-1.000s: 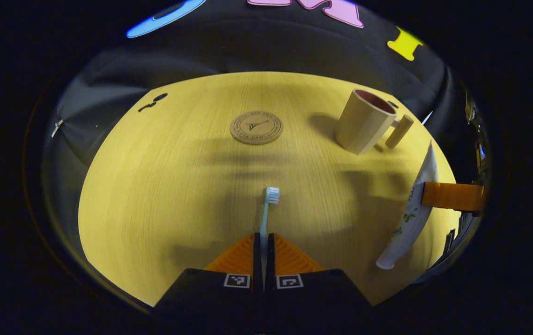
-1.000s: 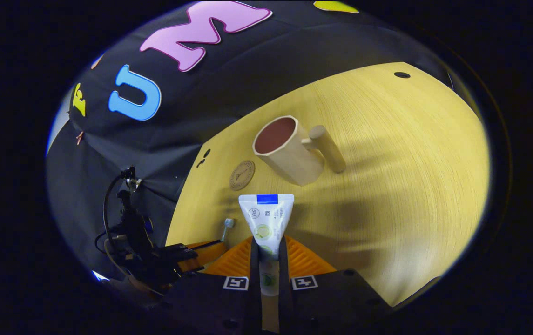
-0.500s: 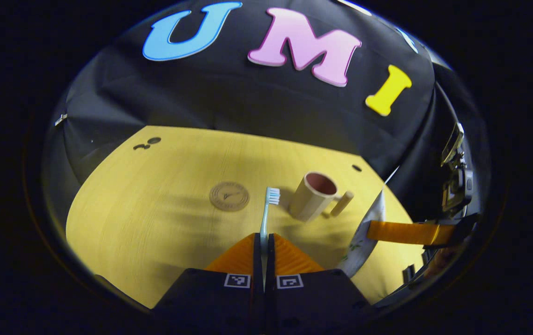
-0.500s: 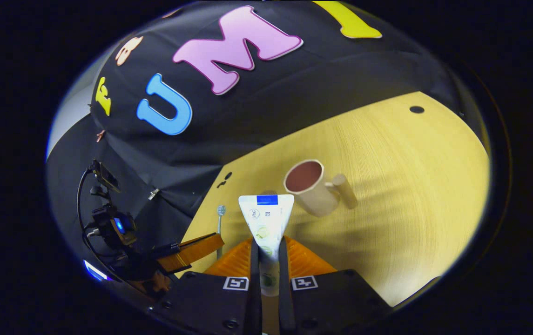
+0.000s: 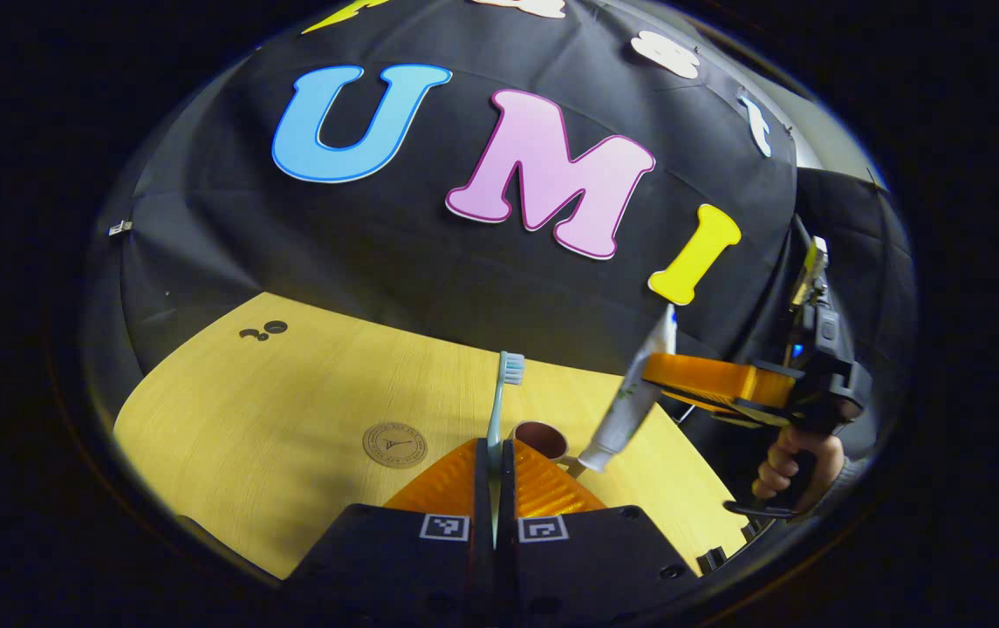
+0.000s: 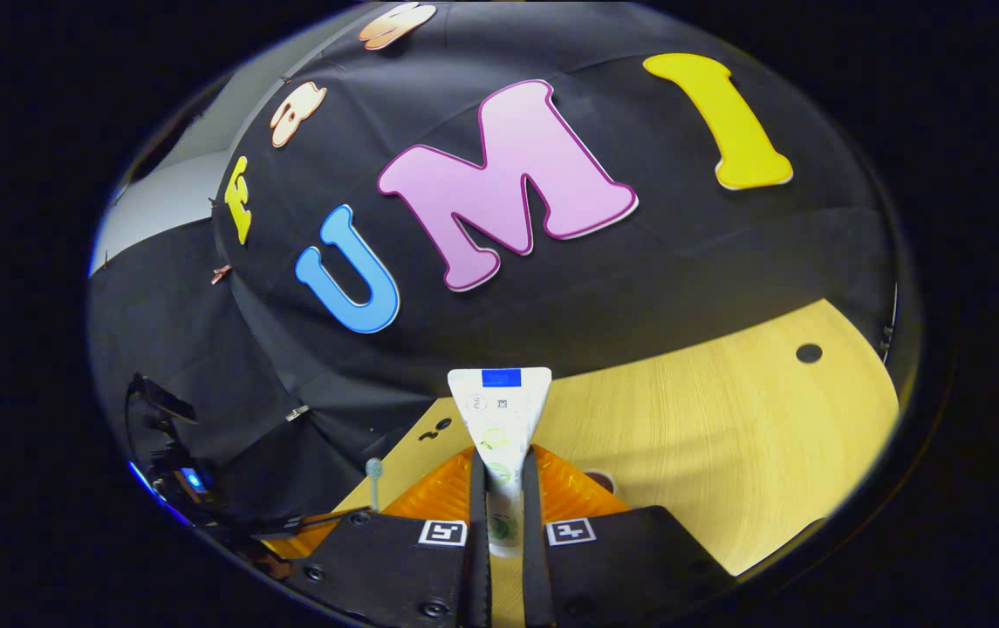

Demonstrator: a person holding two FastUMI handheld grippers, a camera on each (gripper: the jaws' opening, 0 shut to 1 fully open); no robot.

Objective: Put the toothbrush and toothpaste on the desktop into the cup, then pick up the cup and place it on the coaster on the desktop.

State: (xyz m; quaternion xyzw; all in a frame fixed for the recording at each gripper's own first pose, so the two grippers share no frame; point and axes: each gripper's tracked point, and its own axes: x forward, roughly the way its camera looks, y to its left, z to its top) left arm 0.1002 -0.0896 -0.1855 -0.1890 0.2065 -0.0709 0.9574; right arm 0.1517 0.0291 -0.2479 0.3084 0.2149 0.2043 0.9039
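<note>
Toothbrush [image 5: 499, 403] is sitting clamped in my left tongs [image 5: 495, 458], bristles at 12 o'clock; my right tongs [image 6: 499, 475] are pinching the toothpaste [image 6: 499, 419]. Cup [image 5: 541, 438] is standing on the tabletop [image 5: 272, 419], coaster [image 5: 394, 445] at its 9 o'clock.

In the left gripper view the cup [image 5: 541, 439] sits mostly behind the left gripper's [image 5: 494, 453] fingers, only its rim and a bit of wall showing. The toothbrush [image 5: 499, 410] handle's lower end is lost between them. In the right gripper view the toothpaste [image 6: 499, 419] cap end disappears between the right gripper's [image 6: 499, 475] fingers, and the cup [image 6: 601, 480] is a sliver beside them.
</note>
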